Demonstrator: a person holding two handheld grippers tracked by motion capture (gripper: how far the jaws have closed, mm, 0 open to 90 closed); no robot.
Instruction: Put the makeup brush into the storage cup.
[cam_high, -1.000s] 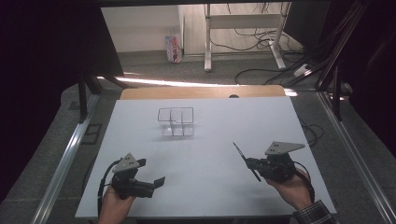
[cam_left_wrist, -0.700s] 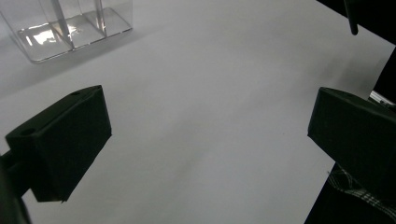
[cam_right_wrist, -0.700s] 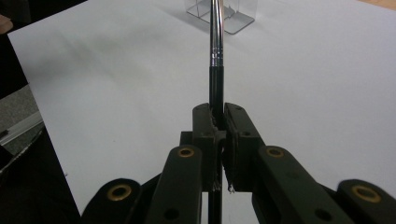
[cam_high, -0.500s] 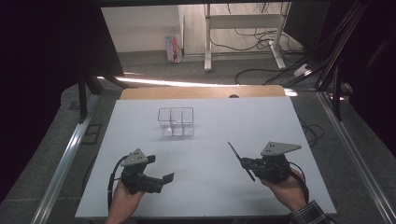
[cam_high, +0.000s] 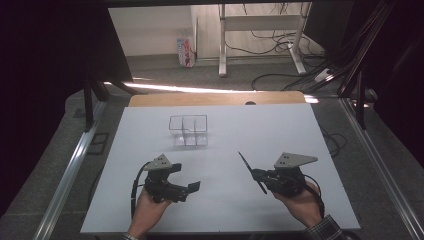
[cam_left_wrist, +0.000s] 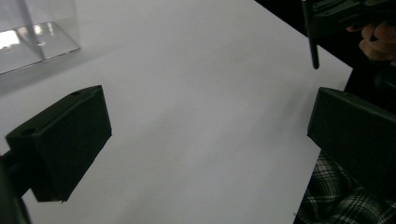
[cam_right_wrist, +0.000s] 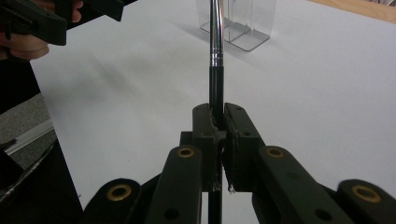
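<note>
My right gripper (cam_high: 258, 176) is shut on a thin black brush (cam_high: 245, 162) with a silver ferrule, over the right half of the white table (cam_high: 260, 130). In the right gripper view the brush (cam_right_wrist: 215, 46) stands up from between the shut jaws of the right gripper (cam_right_wrist: 218, 128), pointing toward a clear compartment box (cam_right_wrist: 243, 23). The clear box (cam_high: 188, 131) stands at the table's middle rear and looks empty. My left gripper (cam_high: 186, 177) is open near the front left, nothing between its jaws. In the left gripper view the left gripper (cam_left_wrist: 205, 135) faces bare table, with the box (cam_left_wrist: 32, 32) upper left.
A wooden strip (cam_high: 215, 98) edges the far side of the table. Metal rails (cam_high: 70, 165) run along both sides. Beyond lie grey floor, cables and a white desk frame (cam_high: 260, 30). A plaid sleeve (cam_left_wrist: 341, 200) sits at the table's near right edge.
My left gripper has moved right and slightly forward, staying open. The right gripper drifted a little left with the brush still held.
</note>
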